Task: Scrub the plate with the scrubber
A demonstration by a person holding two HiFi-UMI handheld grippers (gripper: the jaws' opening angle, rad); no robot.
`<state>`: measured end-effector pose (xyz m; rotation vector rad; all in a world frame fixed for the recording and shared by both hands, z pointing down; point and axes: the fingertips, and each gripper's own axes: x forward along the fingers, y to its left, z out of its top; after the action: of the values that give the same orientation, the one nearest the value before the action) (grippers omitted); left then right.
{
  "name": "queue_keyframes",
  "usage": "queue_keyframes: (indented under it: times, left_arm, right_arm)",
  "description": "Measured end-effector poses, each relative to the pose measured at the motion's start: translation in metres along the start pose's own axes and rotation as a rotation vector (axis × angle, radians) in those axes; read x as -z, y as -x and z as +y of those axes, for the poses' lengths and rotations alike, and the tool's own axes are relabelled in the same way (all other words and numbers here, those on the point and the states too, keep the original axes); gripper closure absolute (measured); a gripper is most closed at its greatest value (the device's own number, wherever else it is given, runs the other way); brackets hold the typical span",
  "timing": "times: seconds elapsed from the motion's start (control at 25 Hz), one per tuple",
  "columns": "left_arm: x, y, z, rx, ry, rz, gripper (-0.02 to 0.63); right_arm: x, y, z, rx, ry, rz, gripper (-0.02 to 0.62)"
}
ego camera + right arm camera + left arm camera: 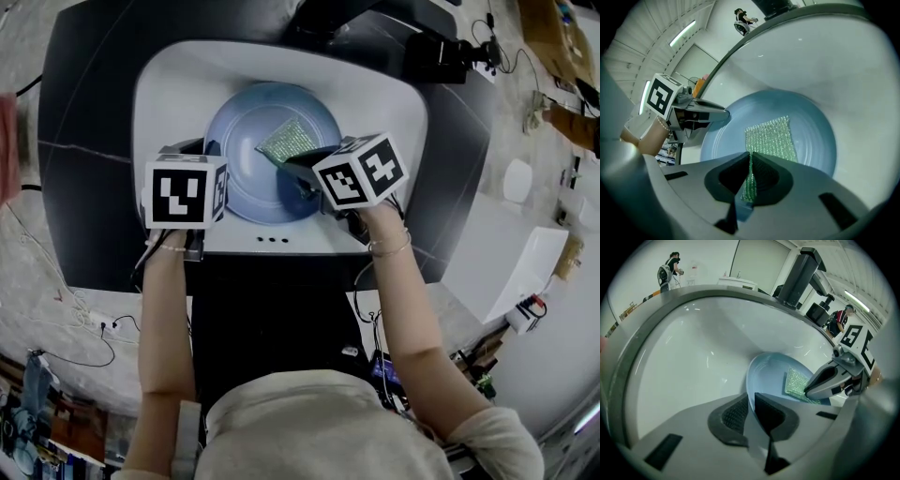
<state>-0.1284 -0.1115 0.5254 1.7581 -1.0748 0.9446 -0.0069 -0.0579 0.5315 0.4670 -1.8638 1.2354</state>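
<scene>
A pale blue plate (246, 127) lies tilted in the white sink (169, 94). My left gripper (751, 401) is shut on the plate's near rim, at the plate's left edge in the head view (202, 152). A green mesh scrubber (771, 138) lies flat on the plate's inner face (813, 126). Its near edge runs up between the jaws of my right gripper (750, 161), which is shut on it. In the head view the scrubber (286, 141) sits near the plate's middle, just beyond the right gripper (289, 165). Each gripper shows in the other's view: the right one (829, 378), the left one (701, 116).
The sink is set in a dark counter (84, 187). A black fixture (799, 273) stands behind the basin's far rim. Cables and small items (525, 309) lie on the floor to the right. People (670, 270) stand far off in the room.
</scene>
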Motion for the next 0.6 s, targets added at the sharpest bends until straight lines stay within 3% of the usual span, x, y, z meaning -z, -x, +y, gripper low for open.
queue_keyframes:
  times: [0.6]
  left_arm:
    - [0.003,0.003,0.002,-0.032,-0.004,0.010,0.557]
  right_arm:
    - [0.000,-0.019,0.045,-0.119,0.031,0.043,0.566]
